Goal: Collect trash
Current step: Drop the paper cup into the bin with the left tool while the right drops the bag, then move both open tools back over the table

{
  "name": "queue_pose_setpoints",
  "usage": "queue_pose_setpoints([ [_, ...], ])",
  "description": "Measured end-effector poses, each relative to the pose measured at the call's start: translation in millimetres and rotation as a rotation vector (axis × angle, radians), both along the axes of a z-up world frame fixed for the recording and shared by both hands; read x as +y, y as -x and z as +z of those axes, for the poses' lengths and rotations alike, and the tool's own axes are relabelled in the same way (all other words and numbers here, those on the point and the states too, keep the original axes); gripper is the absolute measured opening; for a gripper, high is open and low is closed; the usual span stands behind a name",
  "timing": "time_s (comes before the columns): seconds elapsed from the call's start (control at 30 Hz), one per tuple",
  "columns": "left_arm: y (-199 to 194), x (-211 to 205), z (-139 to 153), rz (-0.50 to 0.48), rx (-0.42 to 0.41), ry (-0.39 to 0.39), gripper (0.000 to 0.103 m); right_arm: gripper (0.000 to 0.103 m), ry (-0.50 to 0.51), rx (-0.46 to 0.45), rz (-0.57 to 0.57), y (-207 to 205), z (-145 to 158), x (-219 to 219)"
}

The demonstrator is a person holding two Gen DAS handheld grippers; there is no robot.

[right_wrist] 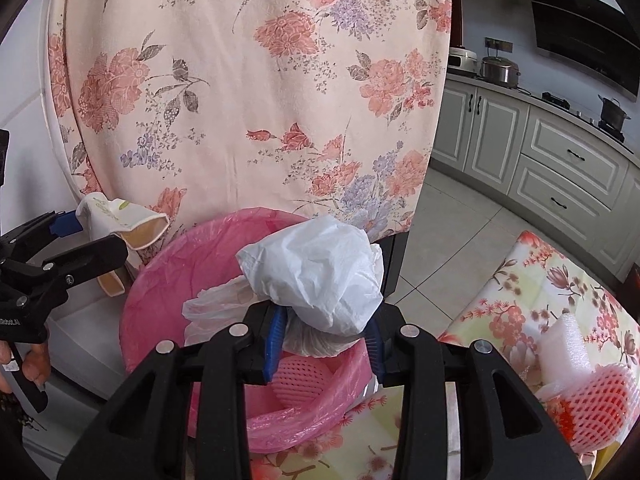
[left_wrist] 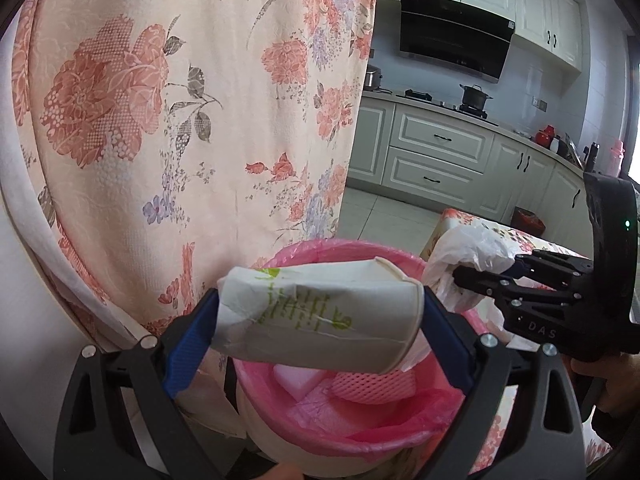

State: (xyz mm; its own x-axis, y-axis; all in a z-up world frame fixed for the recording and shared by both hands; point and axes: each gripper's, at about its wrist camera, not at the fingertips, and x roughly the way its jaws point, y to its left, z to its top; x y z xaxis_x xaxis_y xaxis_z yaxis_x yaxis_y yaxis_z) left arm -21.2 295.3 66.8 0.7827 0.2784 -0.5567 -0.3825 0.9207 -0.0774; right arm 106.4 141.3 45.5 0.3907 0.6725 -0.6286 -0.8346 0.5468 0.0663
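Note:
A bin with a pink liner (left_wrist: 320,250) (right_wrist: 160,280) stands at the table's edge, with a pink foam net (left_wrist: 372,390) (right_wrist: 300,376) and white foam (left_wrist: 296,376) inside. My left gripper (left_wrist: 319,300) (right_wrist: 102,236) is shut on a crushed white paper cup (left_wrist: 304,320) (right_wrist: 120,216), which lies crosswise between the blue pads, over the bin's near rim. Over the bin's opening, my right gripper (right_wrist: 326,320) (left_wrist: 480,272) is shut on a crumpled white plastic bag (right_wrist: 316,272) (left_wrist: 468,248), pinched at its lower part.
A floral cloth (left_wrist: 160,120) hangs close behind the bin. The table's floral cover (right_wrist: 520,300) carries a white foam piece (right_wrist: 564,344) and a pink foam net (right_wrist: 600,396) at the right. Kitchen cabinets (left_wrist: 440,152) and tiled floor (right_wrist: 460,240) lie beyond.

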Motion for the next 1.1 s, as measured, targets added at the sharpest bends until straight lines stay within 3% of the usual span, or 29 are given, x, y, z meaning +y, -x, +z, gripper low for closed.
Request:
queue_pose_setpoints([
  [0.17,-3,1,-1,-0.003,0.003,0.005,0.093,0.041,0.013,0.005,0.009,0,-4,3],
  [0.23,-4,2,-3,0.000,0.010,0.010,0.097,0.054,0.021,0.000,0.010,1,-5,3],
  [0.3,-3,2,-6,-0.001,0.018,0.012,0.098,0.059,0.024,-0.006,0.003,1,-6,2],
  [0.67,3,-6,-5,-0.003,0.016,0.019,0.099,0.059,0.010,-0.013,-0.058,-1,-3,-25],
  [1.1,-8,-54,4,-0.076,0.003,0.009,0.099,0.060,-0.030,-0.024,-0.204,1,10,-121],
])
